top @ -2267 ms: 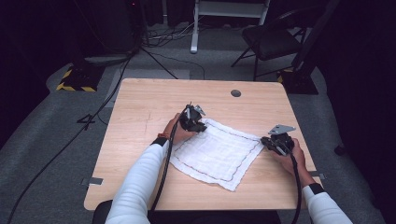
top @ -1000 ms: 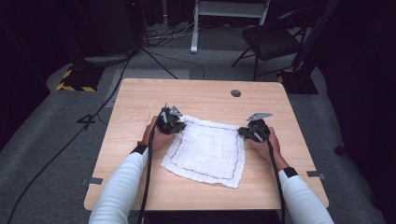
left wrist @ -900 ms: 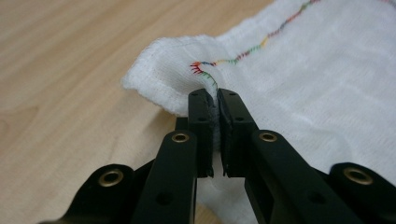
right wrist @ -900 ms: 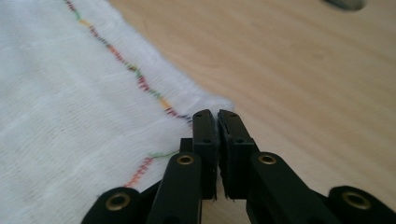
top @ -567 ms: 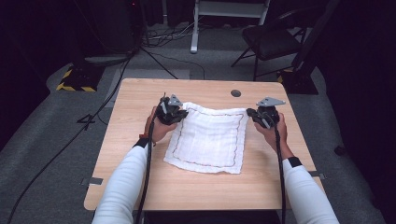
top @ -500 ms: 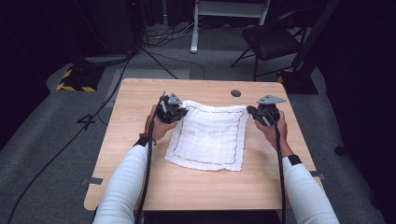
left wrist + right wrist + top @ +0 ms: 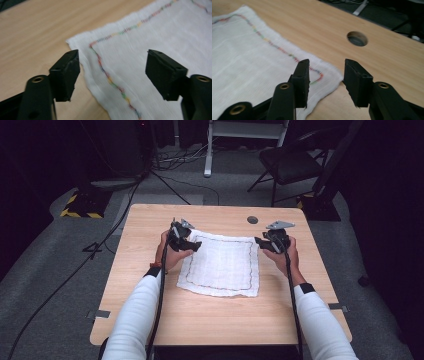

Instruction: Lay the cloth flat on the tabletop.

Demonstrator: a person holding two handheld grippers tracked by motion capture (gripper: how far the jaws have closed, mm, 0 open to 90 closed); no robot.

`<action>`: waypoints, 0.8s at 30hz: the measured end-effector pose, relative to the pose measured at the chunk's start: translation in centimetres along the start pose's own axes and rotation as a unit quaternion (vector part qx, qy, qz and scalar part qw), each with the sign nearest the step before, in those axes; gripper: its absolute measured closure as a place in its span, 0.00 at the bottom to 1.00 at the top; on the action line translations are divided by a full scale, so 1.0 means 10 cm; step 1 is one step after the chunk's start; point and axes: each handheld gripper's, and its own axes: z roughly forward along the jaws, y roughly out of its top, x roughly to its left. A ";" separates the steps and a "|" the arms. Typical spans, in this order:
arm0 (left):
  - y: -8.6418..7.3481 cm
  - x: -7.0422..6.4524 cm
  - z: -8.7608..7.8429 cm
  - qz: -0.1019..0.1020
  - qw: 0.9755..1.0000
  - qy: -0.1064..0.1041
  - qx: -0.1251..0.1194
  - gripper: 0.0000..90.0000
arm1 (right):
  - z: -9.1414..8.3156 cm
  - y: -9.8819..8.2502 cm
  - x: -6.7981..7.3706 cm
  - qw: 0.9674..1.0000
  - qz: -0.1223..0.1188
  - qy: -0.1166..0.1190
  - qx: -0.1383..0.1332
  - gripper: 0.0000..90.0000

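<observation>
Table (image 7: 150, 320) of pale wood bears a white cloth (image 7: 222, 267) lying flat at its middle. Both forearms reach forward, flanking it. Left gripper (image 7: 192, 245) and right gripper (image 7: 260, 243) have just been opening; jaws spread above the far corners, pinching nothing.

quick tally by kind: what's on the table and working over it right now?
White cloth with multicoloured stitched border: 1
Handheld grippers: 2, the left gripper and the right gripper, one at each far corner of the cloth
Round cable hole in the table top: 1
Total: 4
</observation>
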 end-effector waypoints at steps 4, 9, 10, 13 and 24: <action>-0.24 -0.13 -0.13 0.030 0.999 -0.012 0.021 0.27 | -0.13 -0.23 0.07 0.997 -0.001 0.079 0.009 0.55; -0.55 -0.32 -0.31 0.069 0.996 -0.026 0.040 0.25 | -0.29 -0.57 0.29 0.989 -0.041 0.138 0.037 0.52; -0.59 -0.34 -0.34 0.072 0.996 -0.023 0.047 0.25 | -0.35 -0.63 0.34 0.985 -0.052 0.157 0.043 0.50; -0.69 -0.42 -0.39 0.079 0.996 -0.020 0.044 0.23 | -0.46 -0.71 0.44 0.979 -0.075 0.180 0.053 0.45; -0.90 -0.59 -0.43 0.073 0.995 -0.045 0.055 0.25 | -0.59 -0.93 0.57 0.982 -0.095 0.139 0.089 0.33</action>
